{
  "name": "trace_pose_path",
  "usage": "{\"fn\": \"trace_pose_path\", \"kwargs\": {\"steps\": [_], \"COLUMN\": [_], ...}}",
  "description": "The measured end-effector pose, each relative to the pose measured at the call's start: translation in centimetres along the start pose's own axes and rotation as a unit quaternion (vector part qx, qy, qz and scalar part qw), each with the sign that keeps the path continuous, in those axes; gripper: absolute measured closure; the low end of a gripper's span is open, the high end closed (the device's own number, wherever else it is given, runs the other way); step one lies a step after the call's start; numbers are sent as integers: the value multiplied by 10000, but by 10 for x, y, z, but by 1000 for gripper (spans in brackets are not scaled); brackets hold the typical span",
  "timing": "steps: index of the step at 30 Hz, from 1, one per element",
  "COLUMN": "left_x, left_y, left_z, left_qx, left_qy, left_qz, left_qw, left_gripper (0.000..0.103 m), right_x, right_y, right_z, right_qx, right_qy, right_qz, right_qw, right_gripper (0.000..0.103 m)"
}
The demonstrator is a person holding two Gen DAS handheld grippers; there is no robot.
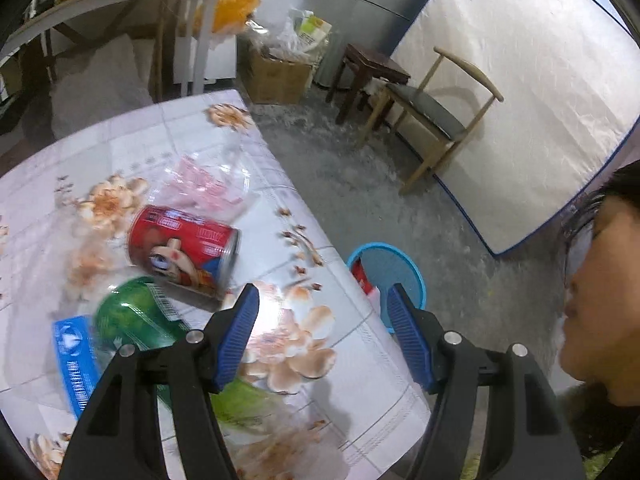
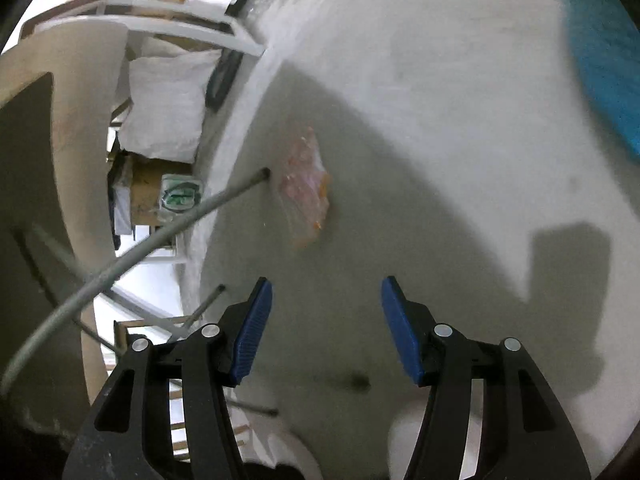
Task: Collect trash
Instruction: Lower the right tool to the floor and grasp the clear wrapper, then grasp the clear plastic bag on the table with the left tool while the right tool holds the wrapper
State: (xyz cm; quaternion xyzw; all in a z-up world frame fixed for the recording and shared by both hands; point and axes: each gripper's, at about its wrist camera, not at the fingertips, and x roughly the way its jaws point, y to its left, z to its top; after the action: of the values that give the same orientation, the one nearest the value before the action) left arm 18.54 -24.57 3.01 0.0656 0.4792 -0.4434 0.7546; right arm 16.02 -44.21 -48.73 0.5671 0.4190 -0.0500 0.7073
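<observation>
Surface: floral tablecloth table [image 1: 120, 152], grey floor, wooden chair [image 1: 436, 116].
Red can [image 1: 184, 252]: on table, lying sideways, long axis left-right.
Blue bin [image 1: 386, 276]: beside table.
Left gripper [image 1: 322, 312]: jaws apart, empty.
Right gripper [image 2: 326, 304]: jaws apart, empty.

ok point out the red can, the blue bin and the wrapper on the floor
red can [image 1: 185, 249]: left wrist view, middle of its printed side
blue bin [image 1: 390, 268]: left wrist view, inside wall below the rim
wrapper [image 2: 306, 188]: right wrist view, centre of the clear crumpled plastic

Can [image 1: 184, 252] lying on table [image 1: 360, 344], bottle [image 1: 136, 316] nearer beside it, bin [image 1: 394, 270] on floor right of table
</observation>
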Motion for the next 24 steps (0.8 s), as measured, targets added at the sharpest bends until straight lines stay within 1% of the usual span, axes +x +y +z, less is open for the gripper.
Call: {"fn": "trace_pose_path", "kwargs": {"steps": [2, 4, 7, 9, 10, 12, 15, 16, 17, 20, 22, 24], "left_x": [-10, -19, -31, -39, -42, -44, -40, -39, -38, -39, -42, -41], "left_y": [10, 19, 34, 43, 46, 53, 62, 64, 66, 66, 64, 66], "left_z": [0, -1, -3, -7, -8, -9, -13, -13, -13, -13, -12, -7], "left_qx": [-87, -171, -270, -310, -336, -399, -511, -531, -535, -385, -216, -132], "left_qy": [-45, -94, -172, -223, -243, -250, -222, -212, -203, -177, -193, -164], "left_qz": [29, 122, 338, 454, 488, 559, 647, 674, 699, 791, 860, 887], "left_qw": [9999, 9997, 9989, 9982, 9979, 9973, 9963, 9961, 9959, 9960, 9959, 9958], "left_gripper": [39, 39, 39, 39, 39, 39, 39, 39, 39, 39, 39, 39], "right_x": [35, 57, 80, 95, 99, 102, 108, 112, 116, 120, 119, 117], "right_y": [3, 4, 11, 10, 9, 9, 7, 8, 9, 16, 19, 22], "right_z": [23, 37, 53, 61, 63, 65, 67, 68, 71, 73, 76, 77], "right_qx": [56, 78, -90, -44, -6, 32, 42, 23, 13, -69, -104, -148], "right_qy": [133, 204, 291, 363, 378, 383, 455, 510, 550, 598, 559, 533], "right_qz": [67, -3, -188, -270, -300, -305, -307, -325, -351, -296, -246, -232], "right_qw": [9999, 9998, 9994, 9990, 9988, 9988, 9985, 9982, 9979, 9977, 9981, 9982], "right_gripper": [47, 47, 47, 47, 49, 55, 68, 75, 81, 92, 97, 98]}}
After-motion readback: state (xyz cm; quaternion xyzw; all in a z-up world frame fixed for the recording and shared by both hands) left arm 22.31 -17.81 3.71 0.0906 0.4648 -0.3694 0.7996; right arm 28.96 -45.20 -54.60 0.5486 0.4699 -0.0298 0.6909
